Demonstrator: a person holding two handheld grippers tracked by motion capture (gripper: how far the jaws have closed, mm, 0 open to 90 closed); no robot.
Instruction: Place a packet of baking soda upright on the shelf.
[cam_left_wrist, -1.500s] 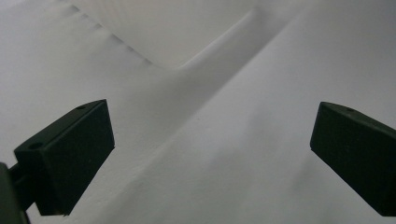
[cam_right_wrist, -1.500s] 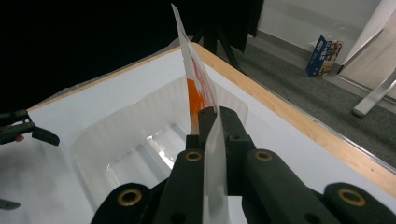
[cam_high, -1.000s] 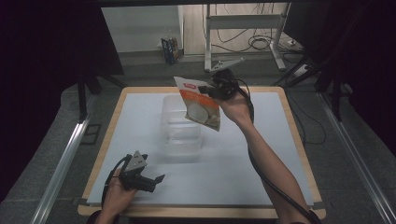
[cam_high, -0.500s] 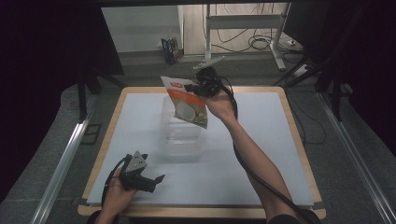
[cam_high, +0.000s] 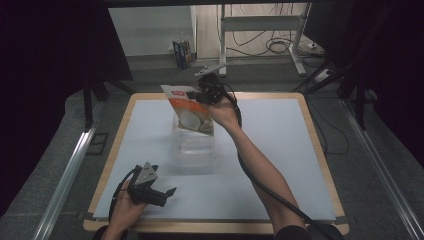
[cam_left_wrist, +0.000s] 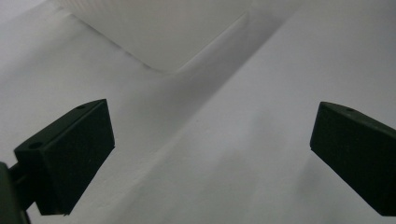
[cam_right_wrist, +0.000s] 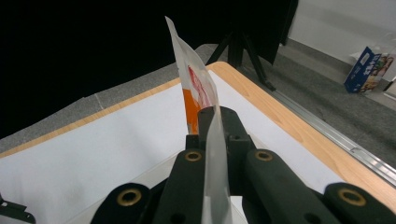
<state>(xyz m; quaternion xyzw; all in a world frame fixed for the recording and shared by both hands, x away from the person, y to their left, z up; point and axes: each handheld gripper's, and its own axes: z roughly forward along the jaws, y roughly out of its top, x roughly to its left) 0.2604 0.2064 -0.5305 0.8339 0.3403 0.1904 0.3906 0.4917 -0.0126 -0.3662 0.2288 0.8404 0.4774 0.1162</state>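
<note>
An orange and white snack pouch (cam_high: 189, 112) hangs in the air over a clear plastic box (cam_high: 194, 145) in the middle of the white mat. My right gripper (cam_high: 201, 93) is shut on the pouch's top edge. In the right gripper view the pouch (cam_right_wrist: 196, 88) stands edge-on, pinched between the two black jaws, where my right gripper (cam_right_wrist: 214, 122) closes on it. My left gripper (cam_high: 168, 194) rests on the mat near the front left corner, jaws wide apart with nothing between them. In the left gripper view my left gripper (cam_left_wrist: 212, 161) faces the box's rounded corner (cam_left_wrist: 159, 28).
The white mat (cam_high: 280, 130) covers a wood-edged table (cam_high: 322, 145). A black cable (cam_high: 270, 185) trails along the right forearm. Behind the table stand a small blue carton (cam_high: 182, 52) on the floor and a metal desk frame (cam_high: 260, 32) with cables.
My right gripper has carried the pouch leftward and a little farther away, so that it now hangs over the clear box. The left gripper has stayed still.
</note>
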